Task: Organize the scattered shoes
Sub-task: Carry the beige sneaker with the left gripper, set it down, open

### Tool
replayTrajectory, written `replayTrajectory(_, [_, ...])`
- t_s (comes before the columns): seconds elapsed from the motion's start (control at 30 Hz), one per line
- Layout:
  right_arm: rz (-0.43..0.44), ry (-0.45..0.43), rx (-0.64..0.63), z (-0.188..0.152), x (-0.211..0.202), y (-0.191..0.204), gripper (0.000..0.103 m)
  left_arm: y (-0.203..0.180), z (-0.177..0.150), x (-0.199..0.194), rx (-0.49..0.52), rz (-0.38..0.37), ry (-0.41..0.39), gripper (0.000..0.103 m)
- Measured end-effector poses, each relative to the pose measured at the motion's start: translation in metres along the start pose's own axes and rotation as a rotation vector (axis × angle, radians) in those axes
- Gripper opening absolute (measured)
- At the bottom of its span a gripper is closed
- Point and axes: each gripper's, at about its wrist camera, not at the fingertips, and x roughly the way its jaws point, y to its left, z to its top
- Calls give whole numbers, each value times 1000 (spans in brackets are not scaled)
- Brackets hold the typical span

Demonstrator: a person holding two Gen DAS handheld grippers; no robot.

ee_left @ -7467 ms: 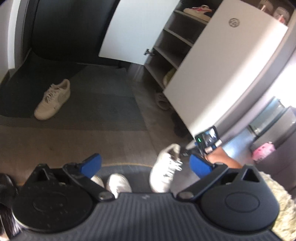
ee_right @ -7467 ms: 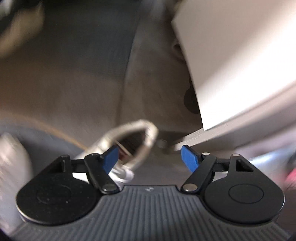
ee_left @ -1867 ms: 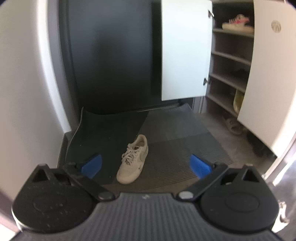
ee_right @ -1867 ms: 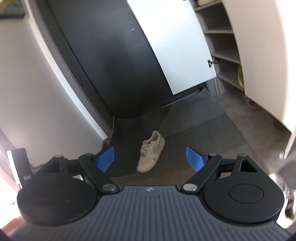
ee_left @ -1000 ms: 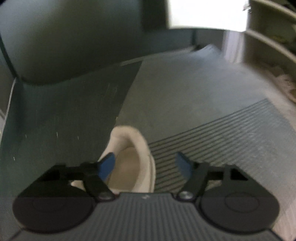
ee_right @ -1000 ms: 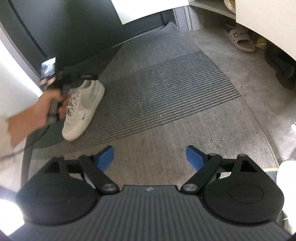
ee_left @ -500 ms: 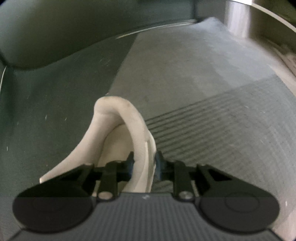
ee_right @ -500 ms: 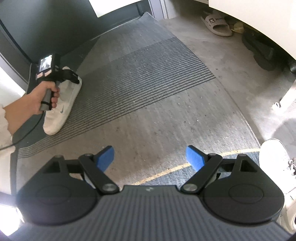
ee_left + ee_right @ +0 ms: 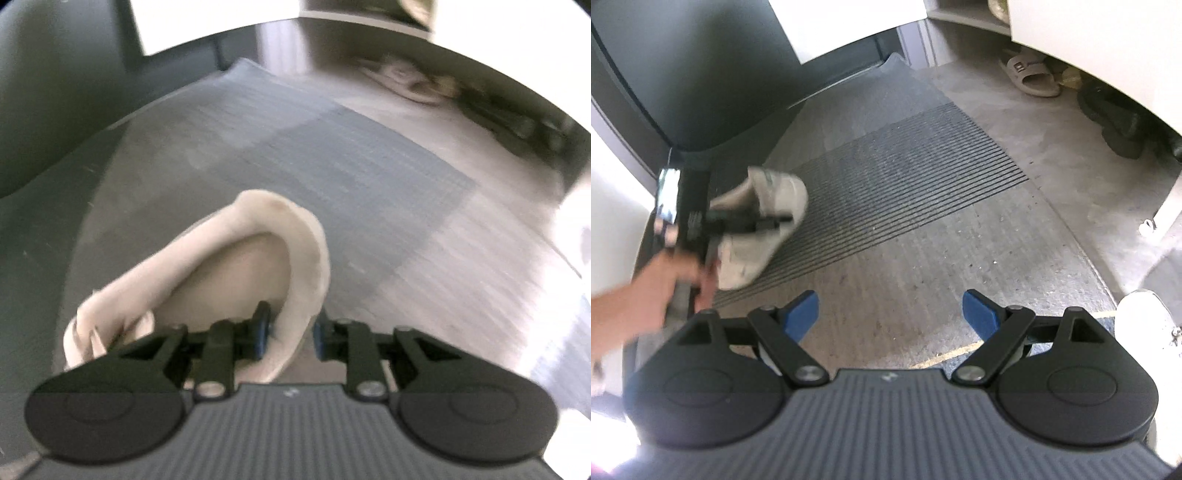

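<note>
Left tool (image 9: 288,334) pinching cream sneaker (image 9: 255,266) padded collar, ribbed grey mat (image 9: 905,177)

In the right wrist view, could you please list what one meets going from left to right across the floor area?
Hand on the left gripper → white sneaker → ribbed door mat → beige slide sandal → dark shoes → second white sneaker.

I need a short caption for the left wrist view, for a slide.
Left hand-held gripper shut on the collar of a beige sneaker, above a grey ribbed doormat.
</note>
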Motion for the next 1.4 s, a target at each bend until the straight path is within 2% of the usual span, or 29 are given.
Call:
replayTrajectory(0.23, [113, -106, -20, 11, -31, 23, 87, -61, -40, -28, -20, -29, 18, 26])
replayTrajectory(0.43, [174, -121, -42, 5, -54, 27, 87, -90, -49, -16, 24, -6, 43, 28])
replayTrajectory(0.53, [188, -107, 28, 3, -59, 13, 87, -99, -48, -12, 43, 7, 38, 31])
replayTrajectory(0.6, [213, -81, 133, 0, -62, -7, 87, -106, -48, -9, 56, 15, 35, 34])
replayTrajectory(0.8, [162, -77, 175, -6, -65, -31, 87, -126, -46, 0, 94, 42, 26, 55])
replayTrajectory(0.87, [156, -70, 182, -9, -63, -36, 87, -132, -45, 3, 105, 49, 23, 74])
replayTrajectory(0.9, [157, -67, 184, -10, -62, -37, 87, -132, -43, -1, 103, 48, 20, 75])
replayTrajectory(0.97, [161, -62, 185, -12, -62, -42, 87, -129, -41, -17, 105, 42, 8, 75])
replayTrajectory(1.1, [152, -75, 180, -12, -62, -50, 87, -100, -55, -99, 92, 22, -37, 82])
replayTrajectory(1.17, [152, -75, 149, -12, -59, -50, 87, -82, -72, -147, 72, 62, -71, 85])
replayTrajectory(1.23, [142, -65, 66, -11, -52, -45, 87, -64, -90, -191, 48, 100, -103, 88])
replayTrajectory(1.3, [136, 18, -42, -4, -30, -35, 86, -55, -111, -212, -21, 120, -125, 93])
replayTrajectory(1.37, [148, 107, -70, 3, -9, -31, 85, -45, -133, -233, -91, 139, -146, 96])
replayTrajectory(1.4, [147, 174, -89, 10, 10, -27, 80, -40, -143, -243, -125, 149, -157, 96])
